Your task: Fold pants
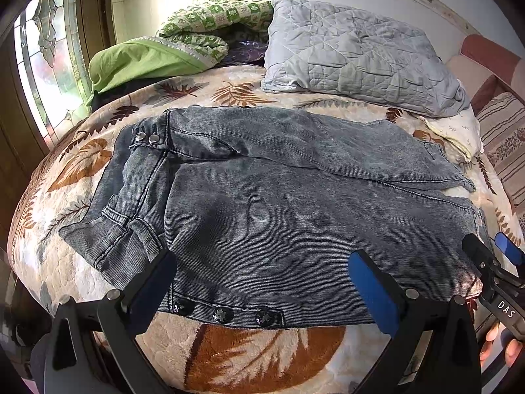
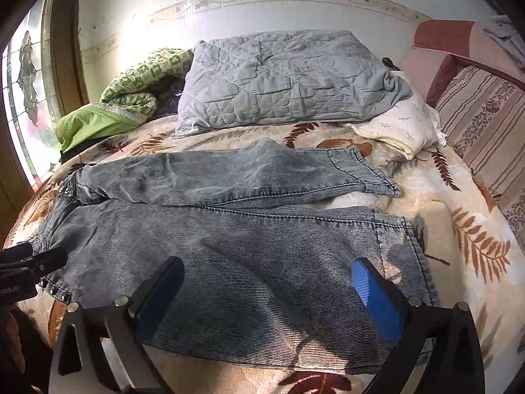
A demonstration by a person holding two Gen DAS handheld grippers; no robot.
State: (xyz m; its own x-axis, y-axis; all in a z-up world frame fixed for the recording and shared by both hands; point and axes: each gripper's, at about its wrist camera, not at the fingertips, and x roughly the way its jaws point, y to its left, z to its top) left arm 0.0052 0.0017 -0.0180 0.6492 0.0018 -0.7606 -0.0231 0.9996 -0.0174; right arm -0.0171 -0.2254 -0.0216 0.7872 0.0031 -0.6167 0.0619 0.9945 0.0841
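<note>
From the left wrist view, the pants (image 1: pixel 279 203) lie flat across the bed (image 1: pixel 256 354), grey washed denim, waistband to the left with two metal snaps, both legs running right, the far leg overlapping the near one. A row of dark studs lines the near edge. Behind them sit a grey quilted pillow (image 1: pixel 354 52) and a green patterned blanket (image 1: pixel 197 29). The left gripper (image 1: pixel 262 282) hangs over the near edge, its fingers spread wide, holding nothing. The right gripper (image 1: pixel 495 256) shows at the far right.

From the right wrist view, the pants (image 2: pixel 229 236) stretch leftward, leg hems nearest on the right. A striped cushion (image 2: pixel 485 131) stands at the right. The right gripper (image 2: pixel 267 292) hovers above the near leg, fingers wide apart and empty.
</note>
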